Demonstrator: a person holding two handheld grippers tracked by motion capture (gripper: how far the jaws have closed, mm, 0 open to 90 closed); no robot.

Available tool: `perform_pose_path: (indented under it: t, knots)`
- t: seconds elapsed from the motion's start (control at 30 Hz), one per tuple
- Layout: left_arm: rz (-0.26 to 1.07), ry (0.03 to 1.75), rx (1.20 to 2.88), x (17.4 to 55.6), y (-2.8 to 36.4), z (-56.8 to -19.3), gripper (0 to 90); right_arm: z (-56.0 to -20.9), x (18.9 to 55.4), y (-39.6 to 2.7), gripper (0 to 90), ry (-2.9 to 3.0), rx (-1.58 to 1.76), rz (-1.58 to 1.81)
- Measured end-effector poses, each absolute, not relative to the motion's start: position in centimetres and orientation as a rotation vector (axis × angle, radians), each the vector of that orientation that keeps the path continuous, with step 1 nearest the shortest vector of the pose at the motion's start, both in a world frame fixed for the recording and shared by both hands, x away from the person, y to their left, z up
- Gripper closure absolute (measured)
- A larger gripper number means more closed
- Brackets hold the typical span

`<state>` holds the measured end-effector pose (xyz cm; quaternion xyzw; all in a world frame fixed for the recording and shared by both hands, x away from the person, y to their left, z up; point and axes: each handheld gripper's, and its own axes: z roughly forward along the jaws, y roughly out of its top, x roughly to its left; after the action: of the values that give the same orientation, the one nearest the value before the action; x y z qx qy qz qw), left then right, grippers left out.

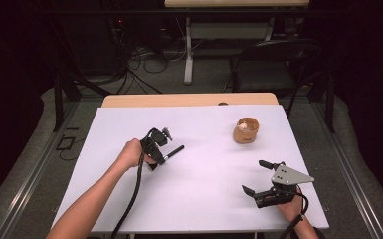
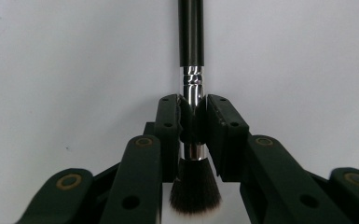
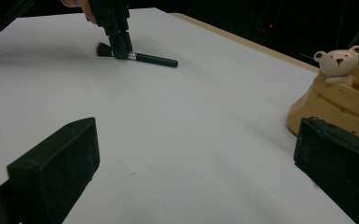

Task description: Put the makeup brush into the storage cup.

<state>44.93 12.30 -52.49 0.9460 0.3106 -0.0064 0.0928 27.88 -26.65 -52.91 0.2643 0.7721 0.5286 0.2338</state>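
A black make-up brush (image 1: 175,151) with a silver ferrule lies on the white table sheet (image 1: 204,204), left of centre. My left gripper (image 1: 160,160) points down on it, shut on the ferrule. In the left gripper view the jaws (image 2: 192,105) pinch the silver ferrule, with the black handle (image 2: 190,32) running away and the dark bristles (image 2: 195,191) toward the camera. In the right gripper view the brush (image 3: 154,59) lies flat under the left gripper (image 3: 120,51). My right gripper (image 1: 252,176) rests near the front right, open with nothing in it (image 3: 200,158).
A tan cup (image 1: 245,130) stands at the back right of the sheet, with a small bear figure (image 3: 338,63) on its rim. A wooden table edge (image 1: 189,99) runs behind the sheet. Beyond it are a black chair (image 1: 273,64) and floor cables.
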Motion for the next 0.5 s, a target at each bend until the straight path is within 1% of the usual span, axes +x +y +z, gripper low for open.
perform_pose_path:
  t: [0.23,0.5]
  knots:
    - [0.003,0.902,2.822,44.82,12.13,-52.48,76.6,-52.91,27.89,-26.65,0.0,2.121,0.724,1.45]
    - [0.031,0.842,2.818,44.56,12.09,-51.94,77.1,-52.93,27.9,-26.64,0.0,2.118,0.725,1.458]
